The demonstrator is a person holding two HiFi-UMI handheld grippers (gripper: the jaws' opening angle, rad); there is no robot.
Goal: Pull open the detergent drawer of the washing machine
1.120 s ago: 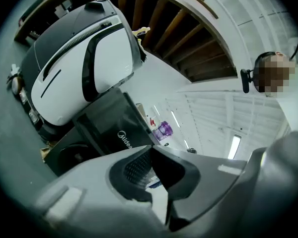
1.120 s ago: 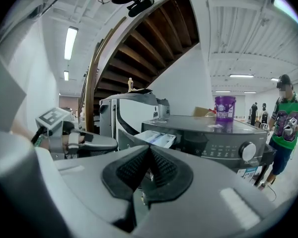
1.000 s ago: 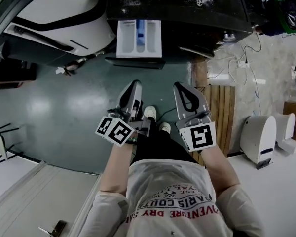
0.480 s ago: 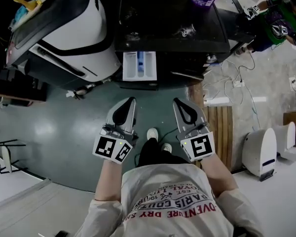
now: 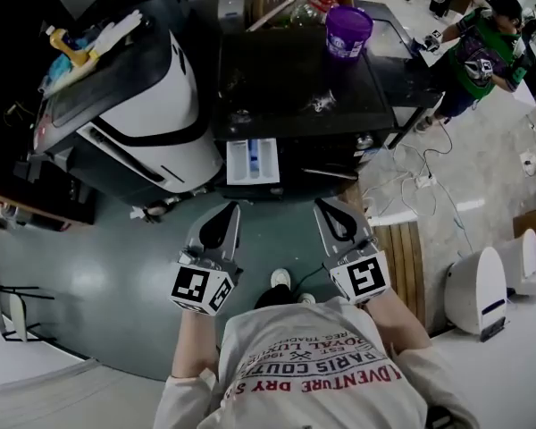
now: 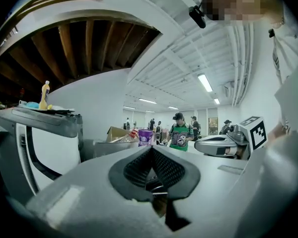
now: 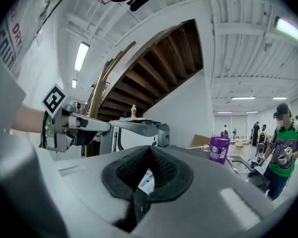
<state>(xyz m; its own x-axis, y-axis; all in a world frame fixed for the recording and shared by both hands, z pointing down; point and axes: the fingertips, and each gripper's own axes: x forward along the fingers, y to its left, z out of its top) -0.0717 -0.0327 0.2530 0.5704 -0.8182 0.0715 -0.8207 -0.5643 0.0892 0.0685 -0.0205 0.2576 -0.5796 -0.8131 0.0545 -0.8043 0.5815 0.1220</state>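
The detergent drawer (image 5: 253, 162) is white with blue centre, the washing machine (image 5: 286, 83) black, the cup (image 5: 349, 30) purple.

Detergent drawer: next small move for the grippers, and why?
Probably none on the drawer itself. The white detergent drawer with the blue insert already stands pulled out of the black washing machine. The left gripper and the right gripper are both shut, empty and short of it. I'd just keep them clear.

Left gripper (image 5: 230, 209), right gripper (image 5: 325, 206) lifted; left rolled flatter; purple cup (image 5: 348, 30) entered view.
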